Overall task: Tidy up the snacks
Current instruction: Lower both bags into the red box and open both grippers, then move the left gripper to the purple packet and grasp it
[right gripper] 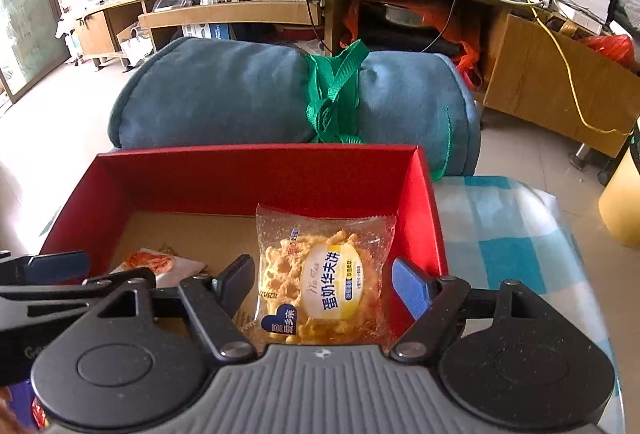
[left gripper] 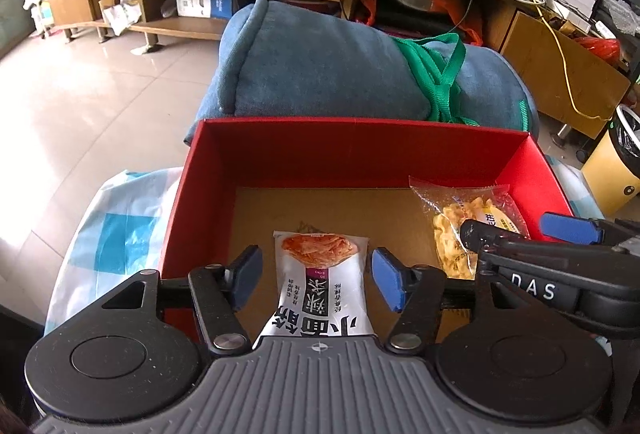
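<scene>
Left gripper (left gripper: 316, 276) is held apart around a white packet (left gripper: 320, 282), pads clear; right gripper (right gripper: 324, 282) likewise around a waffle packet (right gripper: 320, 282). Both packets lie in the red box (left gripper: 360, 150). Grippers are best lifted straight, packets undisturbed.

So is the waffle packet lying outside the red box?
No, the waffle packet lies inside the red box, by its right wall.

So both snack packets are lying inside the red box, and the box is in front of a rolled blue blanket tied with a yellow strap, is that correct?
Not quite: the strap is green, not yellow, as the right wrist view shows. The rest holds: both snack packets, white and clear, lie inside the red box, in front of the rolled blue blanket.
</scene>
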The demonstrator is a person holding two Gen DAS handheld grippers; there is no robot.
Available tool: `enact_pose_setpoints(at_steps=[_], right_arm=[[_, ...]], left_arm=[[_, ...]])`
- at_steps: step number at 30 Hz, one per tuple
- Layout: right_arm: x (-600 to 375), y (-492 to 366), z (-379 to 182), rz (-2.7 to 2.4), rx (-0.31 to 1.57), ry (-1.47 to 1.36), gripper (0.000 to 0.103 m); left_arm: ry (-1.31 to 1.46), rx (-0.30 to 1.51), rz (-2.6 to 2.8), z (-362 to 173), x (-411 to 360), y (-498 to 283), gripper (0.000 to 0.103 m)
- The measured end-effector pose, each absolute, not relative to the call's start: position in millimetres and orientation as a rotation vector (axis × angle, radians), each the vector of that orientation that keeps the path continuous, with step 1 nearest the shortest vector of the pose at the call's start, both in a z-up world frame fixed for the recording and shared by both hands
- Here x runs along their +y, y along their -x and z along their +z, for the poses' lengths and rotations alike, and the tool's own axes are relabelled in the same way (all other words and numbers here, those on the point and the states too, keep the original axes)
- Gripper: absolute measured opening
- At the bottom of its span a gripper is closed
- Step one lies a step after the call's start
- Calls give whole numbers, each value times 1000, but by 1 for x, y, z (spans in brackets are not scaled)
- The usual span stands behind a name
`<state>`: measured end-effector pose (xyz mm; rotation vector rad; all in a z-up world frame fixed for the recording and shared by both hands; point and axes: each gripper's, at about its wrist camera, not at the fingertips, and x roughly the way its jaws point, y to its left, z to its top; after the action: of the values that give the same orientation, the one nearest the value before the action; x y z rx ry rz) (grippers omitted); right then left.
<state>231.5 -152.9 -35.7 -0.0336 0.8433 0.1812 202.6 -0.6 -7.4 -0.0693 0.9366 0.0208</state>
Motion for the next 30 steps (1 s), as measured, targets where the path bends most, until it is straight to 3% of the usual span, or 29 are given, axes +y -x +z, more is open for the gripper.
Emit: enact_pose_setpoints(at_steps=[30], right_arm=[[-143,-126,-4,245,840,62,71]], left_arm=[[131,963,13,13,66,-118,81]])
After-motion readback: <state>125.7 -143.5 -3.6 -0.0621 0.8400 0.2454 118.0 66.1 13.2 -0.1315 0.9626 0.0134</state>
